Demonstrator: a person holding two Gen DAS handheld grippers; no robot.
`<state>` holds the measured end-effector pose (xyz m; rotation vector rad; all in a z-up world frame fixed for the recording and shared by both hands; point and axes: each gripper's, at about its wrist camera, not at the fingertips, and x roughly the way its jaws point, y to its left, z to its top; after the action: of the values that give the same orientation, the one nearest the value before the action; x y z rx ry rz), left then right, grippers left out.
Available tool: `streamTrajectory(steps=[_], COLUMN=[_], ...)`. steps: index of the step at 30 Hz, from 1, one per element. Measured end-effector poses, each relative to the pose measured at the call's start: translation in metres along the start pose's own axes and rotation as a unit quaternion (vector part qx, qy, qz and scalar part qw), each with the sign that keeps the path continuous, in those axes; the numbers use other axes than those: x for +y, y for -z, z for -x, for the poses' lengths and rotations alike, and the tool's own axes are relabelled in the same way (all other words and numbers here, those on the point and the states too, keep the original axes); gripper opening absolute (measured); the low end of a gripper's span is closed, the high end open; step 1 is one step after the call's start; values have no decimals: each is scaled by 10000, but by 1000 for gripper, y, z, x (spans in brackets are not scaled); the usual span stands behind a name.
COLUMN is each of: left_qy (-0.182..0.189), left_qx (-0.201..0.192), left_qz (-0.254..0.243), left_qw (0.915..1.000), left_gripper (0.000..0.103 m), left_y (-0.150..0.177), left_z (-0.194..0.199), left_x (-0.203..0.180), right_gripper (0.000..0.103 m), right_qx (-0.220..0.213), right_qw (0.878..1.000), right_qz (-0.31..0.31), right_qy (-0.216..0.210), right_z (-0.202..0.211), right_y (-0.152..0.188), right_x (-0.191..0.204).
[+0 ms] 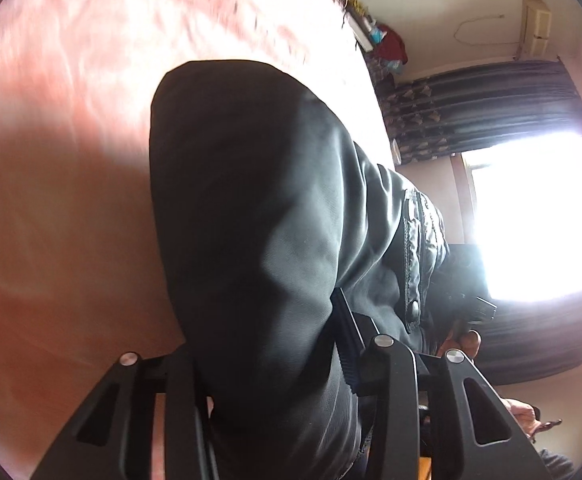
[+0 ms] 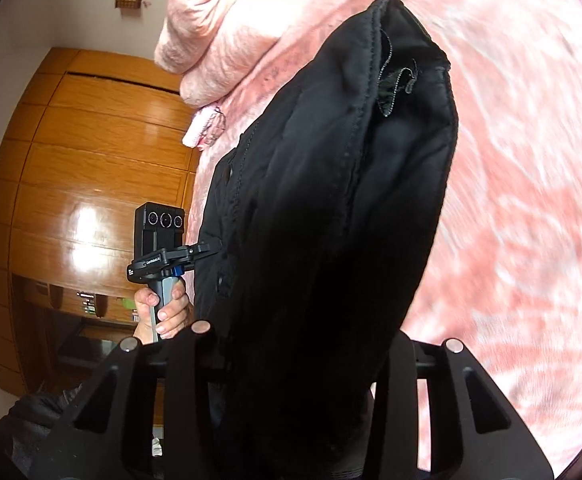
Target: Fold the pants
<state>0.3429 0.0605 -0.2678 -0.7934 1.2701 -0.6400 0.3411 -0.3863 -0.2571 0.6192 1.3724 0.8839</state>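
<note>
Black pants (image 1: pixel 259 216) hang lifted above a pink bedspread (image 1: pixel 63 184). My left gripper (image 1: pixel 275 364) is shut on the pants' cloth, which drapes between and over its fingers; a snap button and waistband show at the right. In the right wrist view the pants (image 2: pixel 331 208) hang as a dark folded bundle with a seam and frayed thread near the top. My right gripper (image 2: pixel 291 344) is shut on the pants, fingertips hidden in the cloth. The left gripper's handle and camera (image 2: pixel 163 240) show to the left, held by a hand.
The pink bedspread (image 2: pixel 511 200) fills the right side, with a bunched pink blanket (image 2: pixel 211 36) beyond. A wooden wardrobe (image 2: pixel 91 152) stands at the left. A bright window (image 1: pixel 539 216) and dark curtains (image 1: pixel 491 96) are at the right.
</note>
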Motion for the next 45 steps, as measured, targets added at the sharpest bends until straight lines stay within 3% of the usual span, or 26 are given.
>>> streamTrajectory(steps=[6, 13, 16, 21, 24, 26, 28, 30, 33, 37, 39, 41, 43, 45], left_qy=[-244, -472, -569, -371, -295, -351, -549, -918, -1632, -2373, -2524, -2627, -2514, -2408], left_qx=[-305, -377, -307, -215, -223, -309, -500, -863, -1431, -1695, -1531, -1284, -1207, -1199], left_qz=[2, 333, 483, 567, 580, 578, 648, 613, 201, -181, -199, -130, -34, 50], left_qw=[9992, 9976, 9967, 9975, 9976, 9972, 9951, 9901, 9759, 9564, 9552, 9562, 9603, 9631], left_gripper=[40, 40, 40, 41, 46, 51, 59, 63, 72, 72, 72, 71, 73, 73], left_y=[-51, -121, -132, -135, -130, -123, -115, -110, -96, -87, -108, -104, -104, -103], left_z=[36, 49, 54, 53, 51, 56, 70, 87, 112, 106, 82, 72, 64, 64], left_x=[12, 65, 93, 118, 119, 118, 117, 107, 80, 51, 44, 55, 63, 64], right_gripper=[38, 38, 38, 43, 59, 68, 68, 69, 69, 69, 69, 65, 65, 66], right_qx=[89, 101, 180, 236, 297, 280, 156, -155, -840, -1389, -1330, -1097, -779, -820], right_qw=[9995, 9995, 9996, 9996, 9992, 9985, 9981, 9947, 9720, 9483, 9458, 9481, 9469, 9453], right_qz=[288, 288, 191, -25, -16, -29, -70, 3, 742, 1578, 1663, 1558, 1293, 1247], right_qy=[-11, 31, 89, 142, 282, 478, 598, 1014, 2065, 2379, 2454, 2545, 2840, 2899], right_z=[-32, -84, -114, -137, -137, -135, -126, -113, -82, -81, -101, -136, -162, -169], right_y=[-68, -132, -153, -166, -156, -155, -156, -157, -150, -147, -151, -166, -174, -174], right_x=[26, 18, 8, -16, -23, -22, -17, -7, 32, 88, 95, 93, 71, 61])
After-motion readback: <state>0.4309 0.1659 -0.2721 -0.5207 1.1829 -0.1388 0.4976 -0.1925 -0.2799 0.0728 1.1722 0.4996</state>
